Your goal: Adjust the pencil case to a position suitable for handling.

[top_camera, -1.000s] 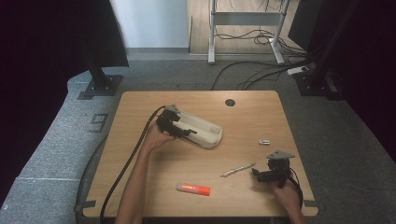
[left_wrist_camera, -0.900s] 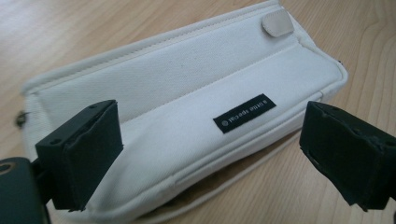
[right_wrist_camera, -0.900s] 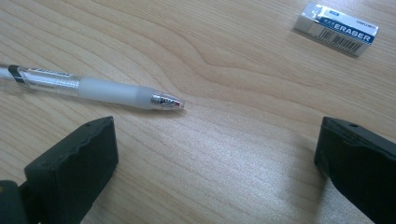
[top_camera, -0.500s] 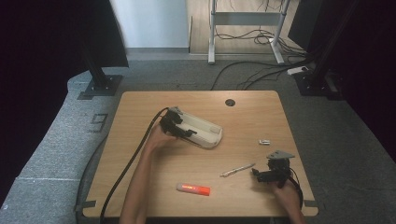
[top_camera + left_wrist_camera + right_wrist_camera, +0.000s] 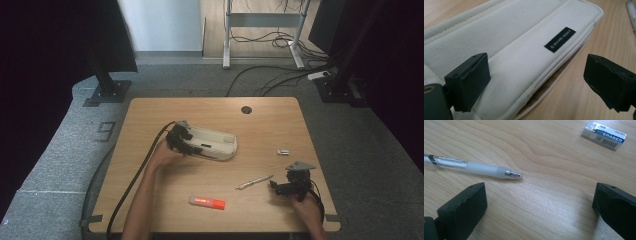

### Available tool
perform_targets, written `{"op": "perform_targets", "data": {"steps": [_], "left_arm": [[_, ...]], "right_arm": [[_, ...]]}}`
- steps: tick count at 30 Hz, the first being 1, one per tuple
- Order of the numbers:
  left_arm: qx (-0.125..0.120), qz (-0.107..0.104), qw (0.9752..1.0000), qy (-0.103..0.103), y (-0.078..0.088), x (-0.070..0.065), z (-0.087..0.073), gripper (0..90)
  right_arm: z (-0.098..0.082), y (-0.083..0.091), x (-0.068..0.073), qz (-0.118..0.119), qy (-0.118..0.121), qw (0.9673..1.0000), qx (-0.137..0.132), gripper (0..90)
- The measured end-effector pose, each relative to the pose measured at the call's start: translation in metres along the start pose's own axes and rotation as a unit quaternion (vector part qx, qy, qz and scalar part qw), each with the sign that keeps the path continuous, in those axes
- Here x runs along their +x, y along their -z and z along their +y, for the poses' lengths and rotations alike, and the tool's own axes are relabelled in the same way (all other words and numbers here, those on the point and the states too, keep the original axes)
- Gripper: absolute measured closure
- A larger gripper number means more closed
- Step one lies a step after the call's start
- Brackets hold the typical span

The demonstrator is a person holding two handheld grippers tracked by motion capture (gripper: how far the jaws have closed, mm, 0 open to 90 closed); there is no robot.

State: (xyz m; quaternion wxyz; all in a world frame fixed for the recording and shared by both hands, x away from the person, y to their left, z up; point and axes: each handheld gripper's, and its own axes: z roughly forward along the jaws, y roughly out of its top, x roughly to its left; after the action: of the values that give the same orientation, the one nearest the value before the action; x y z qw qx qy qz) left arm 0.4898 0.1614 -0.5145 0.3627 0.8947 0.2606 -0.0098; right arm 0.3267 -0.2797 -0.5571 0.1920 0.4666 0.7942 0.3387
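While jaws gape, pouch (image 5: 524, 50) underlies left gripper (image 5: 536, 87)

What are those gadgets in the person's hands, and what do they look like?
Each hand holds a black two-jaw gripper: left gripper, right gripper. The jaws are blocky, matte black pads with small holes. A thick black cable trails from the left one; the right carries a grey three-cornered plate. The forearms show no sleeves.

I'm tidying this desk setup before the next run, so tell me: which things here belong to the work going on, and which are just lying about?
In the job:
- left gripper, jaws open over the white pencil case
- right gripper, jaws open, with the pen lying just ahead of it

Lying about, as far as I can judge:
- eraser
- orange glue stick
- cables on the floor behind the table
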Motion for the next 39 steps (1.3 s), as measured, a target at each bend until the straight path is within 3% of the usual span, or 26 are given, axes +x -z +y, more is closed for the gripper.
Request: {"op": "perform_targets", "data": {"steps": [5, 16, 19, 22, 25, 32, 33, 36, 39], "left_arm": [[0.007, 0.003, 0.9999, -0.007, 0.004, -0.006, -0.006, 6.8], [0.035, 0.015, 0.999, -0.024, 0.016, -0.035, -0.02, 10.5], [0.038, 0.031, 0.9983, -0.033, 0.02, -0.037, -0.022, 11.1], [0.04, 0.037, 0.998, -0.031, 0.018, -0.034, -0.023, 11.5], [0.036, 0.031, 0.9987, -0.018, 0.016, -0.031, -0.024, 11.7], [0.034, 0.043, 0.9984, -0.016, 0.016, -0.044, -0.032, 16.8], [0.033, 0.052, 0.998, -0.013, 0.016, -0.048, -0.034, 16.8], [0.033, 0.08, 0.9961, -0.019, 0.016, -0.06, -0.039, 26.9], [0.029, 0.088, 0.9955, -0.018, 0.019, -0.063, -0.041, 41.4]], "right_arm": [[0.0, 0.0, 0.0, 0.0, 0.0, 1.0, 0.0, 0.0], [0.0, 0.0, 0.0, 0.0, 0.0, 1.0, 0.0, 0.0], [0.0, 0.0, 0.0, 0.0, 0.001, 1.0, 0.0, 0.0], [0.0, 0.0, 0.0, 0.0, 0.0, 1.0, 0.0, 0.0], [0.0, 0.0, 0.0, 0.0, 0.0, 1.0, 0.0, 0.0], [0.0, 0.0, 0.0, 0.0, 0.0, 1.0, 0.0, 0.0], [0.0, 0.0, 0.0, 0.0, 0.0, 1.0, 0.0, 0.0], [0.0, 0.0, 0.0, 0.0, 0.0, 1.0, 0.0, 0.0], [0.0, 0.0, 0.0, 0.0, 0.0, 1.0, 0.0, 0.0]]}}
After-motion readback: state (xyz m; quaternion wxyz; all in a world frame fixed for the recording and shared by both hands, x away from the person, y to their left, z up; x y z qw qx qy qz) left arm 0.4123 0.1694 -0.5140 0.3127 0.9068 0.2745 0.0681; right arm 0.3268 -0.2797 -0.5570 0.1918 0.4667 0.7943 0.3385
